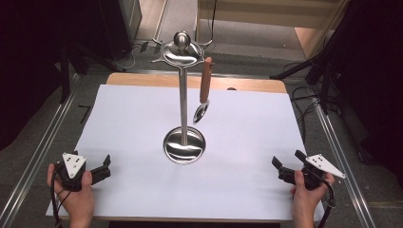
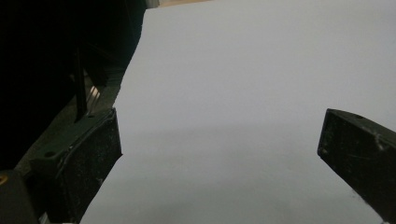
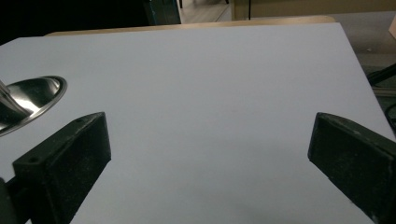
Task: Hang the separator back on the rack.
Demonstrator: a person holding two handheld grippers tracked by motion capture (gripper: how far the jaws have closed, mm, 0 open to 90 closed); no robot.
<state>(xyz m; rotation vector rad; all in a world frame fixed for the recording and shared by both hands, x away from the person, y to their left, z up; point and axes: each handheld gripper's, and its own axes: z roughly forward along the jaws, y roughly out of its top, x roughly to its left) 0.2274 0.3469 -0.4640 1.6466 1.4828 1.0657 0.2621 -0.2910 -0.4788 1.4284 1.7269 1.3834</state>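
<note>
A steel utensil stand (image 1: pixel 183 95) rises from a round base (image 1: pixel 184 145) at the middle of the white sheet. From its top ring hangs a utensil with a brown wooden handle (image 1: pixel 205 80) and a small round metal head (image 1: pixel 200 113). My left gripper (image 1: pixel 105 165) rests near the sheet's front left corner, open, nothing between its jaws. My right gripper (image 1: pixel 287 161) sits near the front right corner, also open and empty. In the right gripper view the stand's base (image 3: pixel 29 99) shows at the left edge, beyond the left jaw.
The white sheet (image 1: pixel 247 142) covers a wooden table (image 1: pixel 142 80) whose far edge shows. Metal rails (image 1: pixel 340 152) run along both sides of the table. Dark tripod legs (image 1: pixel 328 71) and cables lie on the floor beyond the far right corner.
</note>
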